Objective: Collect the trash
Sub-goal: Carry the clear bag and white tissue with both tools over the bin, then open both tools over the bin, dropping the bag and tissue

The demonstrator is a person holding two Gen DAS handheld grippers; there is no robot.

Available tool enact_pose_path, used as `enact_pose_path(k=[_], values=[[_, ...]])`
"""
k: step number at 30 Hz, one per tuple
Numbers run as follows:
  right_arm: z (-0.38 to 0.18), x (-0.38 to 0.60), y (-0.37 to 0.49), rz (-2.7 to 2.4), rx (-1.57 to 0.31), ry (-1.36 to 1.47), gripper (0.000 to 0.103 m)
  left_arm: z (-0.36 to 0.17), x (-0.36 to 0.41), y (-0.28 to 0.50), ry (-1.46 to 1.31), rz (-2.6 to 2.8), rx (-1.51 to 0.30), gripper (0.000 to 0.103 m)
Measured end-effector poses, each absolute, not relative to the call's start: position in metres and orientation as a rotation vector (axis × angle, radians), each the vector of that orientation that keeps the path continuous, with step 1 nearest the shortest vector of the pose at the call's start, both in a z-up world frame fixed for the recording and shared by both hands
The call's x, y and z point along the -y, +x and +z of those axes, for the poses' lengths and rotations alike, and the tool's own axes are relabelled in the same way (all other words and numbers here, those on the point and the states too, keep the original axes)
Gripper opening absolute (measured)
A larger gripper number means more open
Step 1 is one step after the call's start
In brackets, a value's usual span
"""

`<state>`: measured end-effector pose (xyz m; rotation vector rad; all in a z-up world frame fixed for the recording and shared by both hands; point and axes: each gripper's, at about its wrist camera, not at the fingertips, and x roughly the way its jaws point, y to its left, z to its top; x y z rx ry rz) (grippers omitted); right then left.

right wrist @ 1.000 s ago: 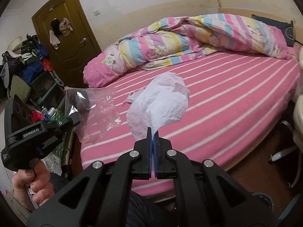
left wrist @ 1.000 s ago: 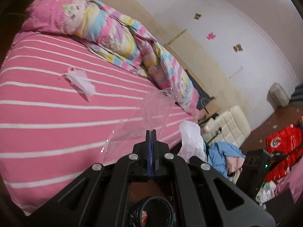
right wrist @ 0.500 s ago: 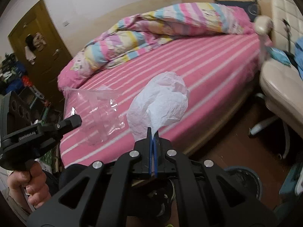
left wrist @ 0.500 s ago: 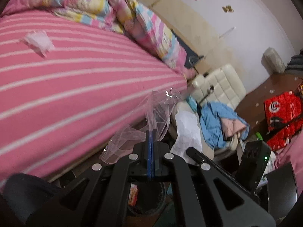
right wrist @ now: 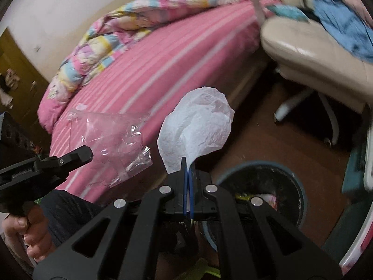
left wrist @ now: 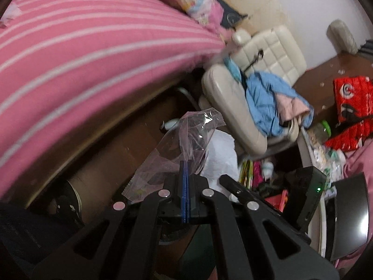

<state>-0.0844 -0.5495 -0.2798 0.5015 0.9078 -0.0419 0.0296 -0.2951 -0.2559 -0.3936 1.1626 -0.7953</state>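
Left gripper [left wrist: 185, 163] clamped on crinkled clear plastic wrapper [left wrist: 179, 144]; right gripper [right wrist: 188, 163] clamped on crumpled white tissue paper [right wrist: 198, 130]. Both held above brown wooden floor [right wrist: 251, 144], beside edge of pink striped bed [right wrist: 149, 70], near round dark trash bin [right wrist: 300, 186].

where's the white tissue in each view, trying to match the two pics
Left wrist: the white tissue sits just right of centre, partly behind the clear plastic wrapper pinched in the left claw.
Right wrist: the tissue is at centre, pinched in the right claw.
Shared landmark: the cream chair beside the pink striped bed.
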Motion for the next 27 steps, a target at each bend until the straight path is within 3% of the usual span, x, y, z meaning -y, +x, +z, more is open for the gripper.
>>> enact_pose_path(k=[27], values=[[-0.416, 0.598, -0.128, -0.206, -1.214, 0.590, 0.002, -0.407, 0.431, -0.003, 0.056, -0.902, -1.547, 0.000]])
